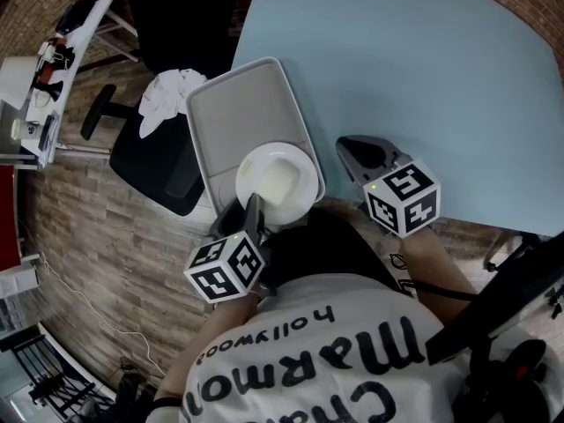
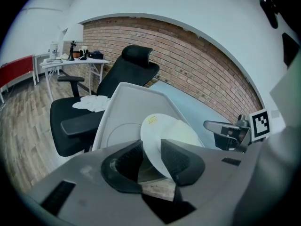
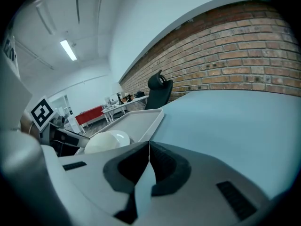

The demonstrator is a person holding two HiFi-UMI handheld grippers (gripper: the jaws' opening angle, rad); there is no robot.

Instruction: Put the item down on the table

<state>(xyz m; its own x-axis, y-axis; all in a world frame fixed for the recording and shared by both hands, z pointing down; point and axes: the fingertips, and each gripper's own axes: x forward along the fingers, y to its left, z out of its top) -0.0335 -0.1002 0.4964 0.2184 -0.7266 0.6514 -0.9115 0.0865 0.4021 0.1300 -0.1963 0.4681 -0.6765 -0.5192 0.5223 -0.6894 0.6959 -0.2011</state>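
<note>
Left gripper [image 1: 251, 210] clamped on near rim of white plate [image 1: 278, 181], held tilted over tray [image 1: 238, 113] at table's [image 1: 423, 77] near-left corner. Right gripper [image 3: 148, 149] closed, empty. Plate likely stiff, glazed-slick, breakable: keep rim grip, lower flat

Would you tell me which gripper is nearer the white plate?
Left: the left gripper clamps the plate by its rim; the right gripper hovers apart over the table.
</note>
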